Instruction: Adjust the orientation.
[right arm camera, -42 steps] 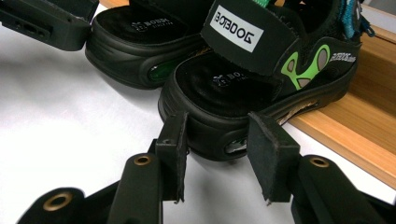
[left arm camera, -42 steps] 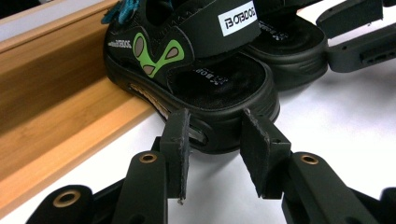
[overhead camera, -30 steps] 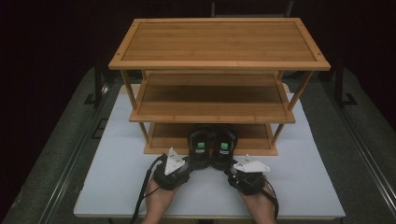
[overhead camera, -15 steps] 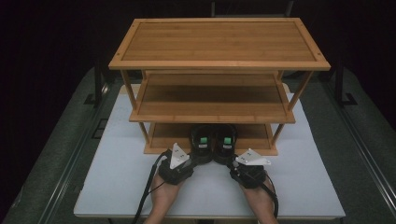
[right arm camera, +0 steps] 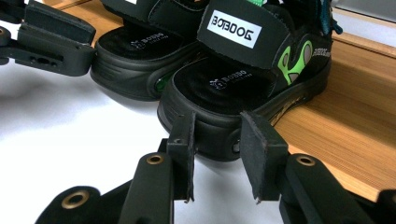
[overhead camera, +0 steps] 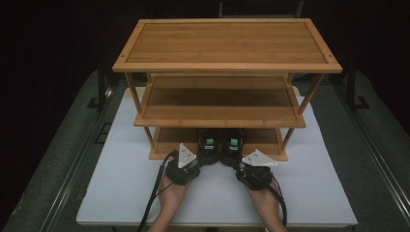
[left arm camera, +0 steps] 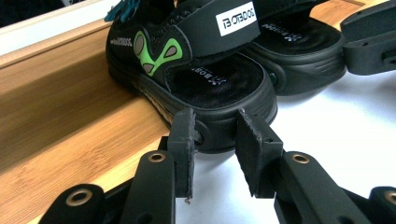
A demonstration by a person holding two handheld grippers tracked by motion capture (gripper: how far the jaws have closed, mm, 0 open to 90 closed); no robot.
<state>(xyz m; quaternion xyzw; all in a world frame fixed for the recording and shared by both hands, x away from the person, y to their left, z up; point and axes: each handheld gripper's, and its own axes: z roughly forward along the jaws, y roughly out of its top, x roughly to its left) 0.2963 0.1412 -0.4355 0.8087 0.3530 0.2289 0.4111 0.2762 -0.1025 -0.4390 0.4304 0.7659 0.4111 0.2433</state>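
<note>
Two black sandals with green marks stand side by side on the bottom shelf (overhead camera: 169, 141) of a bamboo rack, heels overhanging the white table. The left sandal (overhead camera: 209, 145) (left arm camera: 201, 88) has my left gripper (overhead camera: 197, 163) (left arm camera: 215, 135) at its heel, jaws slightly apart with the tips against the rounded sole. The right sandal (overhead camera: 233, 145) (right arm camera: 233, 88) has my right gripper (overhead camera: 243, 166) (right arm camera: 217, 135) at its heel in the same way. Neither gripper clasps anything; each heel is wider than the gap between the jaws.
The three-tier bamboo rack (overhead camera: 227, 43) stands at the back of the white table (overhead camera: 121, 193); its top and middle shelves are bare. A shelf lip (left arm camera: 70, 154) runs just beside the left sandal. Dark metal rails (overhead camera: 72, 164) flank the table.
Both grippers have moved forward toward the rack, and the two sandals have slid a little deeper onto the bottom shelf ahead of them.
</note>
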